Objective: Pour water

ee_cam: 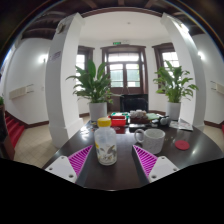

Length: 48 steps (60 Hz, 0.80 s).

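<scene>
A white bottle (105, 146) is seen upright on the dark table (190, 150), centred between the released fingers of the gripper (111, 160), gaps either side.

items (125, 121) beyond the cup too small to identify, table (200, 148) edges cut off

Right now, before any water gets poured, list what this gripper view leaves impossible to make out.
- The patterned white bottle between the open gripper: whether it holds water; its wall is opaque.
- The white mug beyond the right finger: contents hidden by its rim.
- The small items at the dark round table's far side: too small to identify.
- The table's near edge: cut off below the fingers.
</scene>
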Motion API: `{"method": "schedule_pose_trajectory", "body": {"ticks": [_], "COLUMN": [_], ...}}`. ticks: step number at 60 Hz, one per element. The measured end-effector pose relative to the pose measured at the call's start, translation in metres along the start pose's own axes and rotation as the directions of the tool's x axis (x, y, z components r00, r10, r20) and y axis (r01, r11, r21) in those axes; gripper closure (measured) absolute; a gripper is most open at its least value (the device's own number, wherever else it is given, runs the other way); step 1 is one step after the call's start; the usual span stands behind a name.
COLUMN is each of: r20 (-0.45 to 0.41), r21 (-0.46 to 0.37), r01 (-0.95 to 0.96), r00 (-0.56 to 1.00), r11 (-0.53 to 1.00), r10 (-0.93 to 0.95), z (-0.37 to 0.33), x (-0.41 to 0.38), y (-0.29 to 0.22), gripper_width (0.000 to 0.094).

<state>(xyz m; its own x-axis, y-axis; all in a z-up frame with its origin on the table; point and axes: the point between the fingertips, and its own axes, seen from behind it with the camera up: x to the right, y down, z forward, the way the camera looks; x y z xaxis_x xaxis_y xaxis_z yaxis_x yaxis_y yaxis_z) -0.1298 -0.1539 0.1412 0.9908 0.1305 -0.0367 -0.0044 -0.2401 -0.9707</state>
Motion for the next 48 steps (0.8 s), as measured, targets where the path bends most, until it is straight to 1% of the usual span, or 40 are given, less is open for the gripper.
{"method": "schedule_pose_trajectory", "body": {"ticks": [9,13,21,27,33,35,36,41,47,48], "r20": [0.015,0.015,0.041,0.034,0.018,0.009,0.008,0.015,0.014,0.011], "r21": [-0.023,-0.009,0.007,-0.003,0.002,0.000,0.004,0.022,0.012,0.017], "r01": [0.043,0.055,0.051,0.051,0.034,0.026,0.024,0.028,0.017,0.008], "r00": [0.999,0.998,0.998,0.998,0.999,1.000,1.000,0.999,1.000,1.000], "r11": [0.999,0.998,0.999,0.999,0.999,1.000,1.000,0.999,1.000,1.000], "r10": [-0.043,-0.054,-0.051,-0.051,-0.035,-0.026,-0.024,-0.029,-0.017,-0.009], "z": [0.031,0.048,0.082,0.100,0.113,0.117,0.118,0.117,0.112,0.113], "x": [0.009,0.018,0.025,0.034,0.037,0.038,0.038,0.031,0.021,-0.002], "y": [0.011,0.005,-0.003,-0.002,0.000,0.002,0.002,-0.002,-0.004,0.012], "gripper_width": [0.0172,0.0174,0.0175,0.0173,0.0197,0.0315,0.0346,0.0393,0.0447,0.0449]}}
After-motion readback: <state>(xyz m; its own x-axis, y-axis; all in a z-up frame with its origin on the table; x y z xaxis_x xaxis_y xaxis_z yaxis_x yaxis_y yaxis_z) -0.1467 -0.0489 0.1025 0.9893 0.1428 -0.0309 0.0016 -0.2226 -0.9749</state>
